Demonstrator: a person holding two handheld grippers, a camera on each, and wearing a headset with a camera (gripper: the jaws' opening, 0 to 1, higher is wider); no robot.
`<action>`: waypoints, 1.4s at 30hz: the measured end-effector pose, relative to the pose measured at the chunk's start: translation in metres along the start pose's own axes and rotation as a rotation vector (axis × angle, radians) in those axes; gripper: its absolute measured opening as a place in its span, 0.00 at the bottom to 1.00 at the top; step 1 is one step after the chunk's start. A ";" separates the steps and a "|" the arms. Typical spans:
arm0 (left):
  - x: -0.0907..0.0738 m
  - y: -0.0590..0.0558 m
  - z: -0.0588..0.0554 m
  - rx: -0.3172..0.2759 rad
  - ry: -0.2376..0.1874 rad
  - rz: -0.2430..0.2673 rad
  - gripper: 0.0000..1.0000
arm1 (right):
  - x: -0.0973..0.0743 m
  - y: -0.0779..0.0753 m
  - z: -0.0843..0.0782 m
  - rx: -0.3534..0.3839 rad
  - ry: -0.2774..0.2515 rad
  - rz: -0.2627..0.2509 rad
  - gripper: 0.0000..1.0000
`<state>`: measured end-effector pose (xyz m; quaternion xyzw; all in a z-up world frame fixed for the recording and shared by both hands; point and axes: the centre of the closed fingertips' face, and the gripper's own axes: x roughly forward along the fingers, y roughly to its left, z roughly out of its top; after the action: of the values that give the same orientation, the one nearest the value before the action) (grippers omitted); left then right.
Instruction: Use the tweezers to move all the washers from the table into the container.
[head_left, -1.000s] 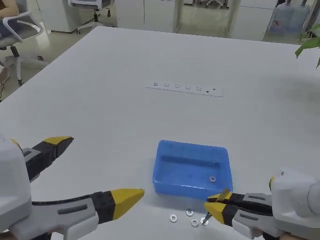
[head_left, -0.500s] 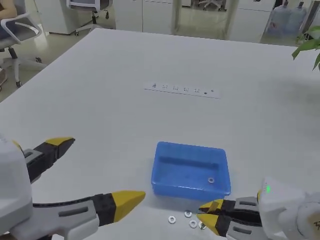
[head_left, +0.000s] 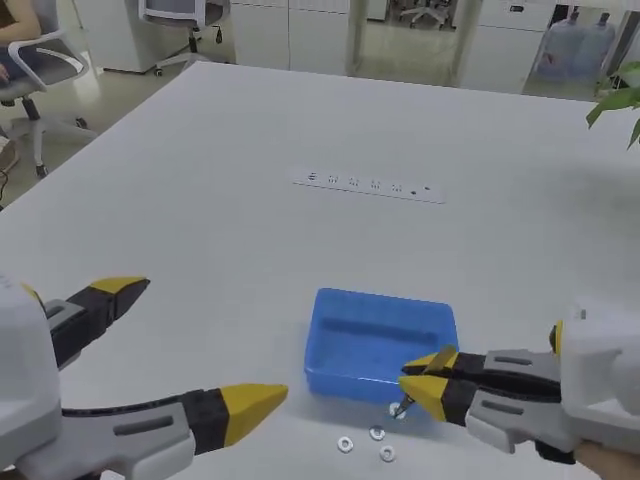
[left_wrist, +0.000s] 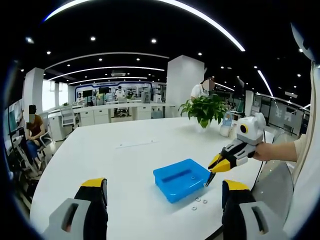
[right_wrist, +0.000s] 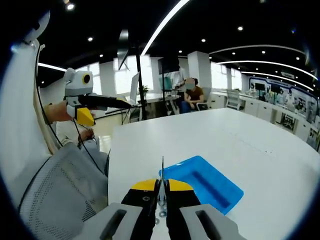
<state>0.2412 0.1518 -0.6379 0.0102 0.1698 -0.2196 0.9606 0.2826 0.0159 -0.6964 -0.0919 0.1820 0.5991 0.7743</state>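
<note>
The blue container (head_left: 375, 335) sits on the white table (head_left: 300, 230) in front of me. Three small metal washers (head_left: 377, 433) lie just in front of its near wall. My right gripper (head_left: 425, 384) is shut on the tweezers (head_left: 404, 405), whose tip hangs at the container's front edge with what looks like a washer in it. In the right gripper view the tweezers (right_wrist: 162, 176) stick out between the shut jaws toward the container (right_wrist: 205, 184). My left gripper (head_left: 190, 345) is open and holds nothing, left of the container. The left gripper view shows the container (left_wrist: 181, 179), the washers (left_wrist: 199, 201) and the right gripper (left_wrist: 223, 161).
A white power strip (head_left: 368, 184) lies flat further back on the table. Office chairs (head_left: 45, 60) stand off the far left corner. A potted plant (left_wrist: 205, 109) stands at the table's far right. People sit and stand at other desks.
My right gripper has risen from the washers toward the container's front wall with the tweezers. One washer fewer lies on the table. The left gripper has stayed put.
</note>
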 end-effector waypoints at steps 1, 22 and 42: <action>0.000 0.000 0.000 0.000 0.000 -0.001 0.97 | -0.001 -0.005 0.005 0.007 -0.014 -0.007 0.02; -0.008 0.006 -0.001 -0.004 -0.004 0.022 0.97 | 0.035 -0.090 -0.027 0.257 0.079 -0.171 0.02; -0.007 0.007 -0.003 -0.010 0.002 0.020 0.96 | 0.038 -0.091 -0.045 0.285 0.090 -0.189 0.03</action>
<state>0.2379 0.1614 -0.6385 0.0075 0.1718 -0.2089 0.9627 0.3702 0.0098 -0.7591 -0.0248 0.2901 0.4870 0.8235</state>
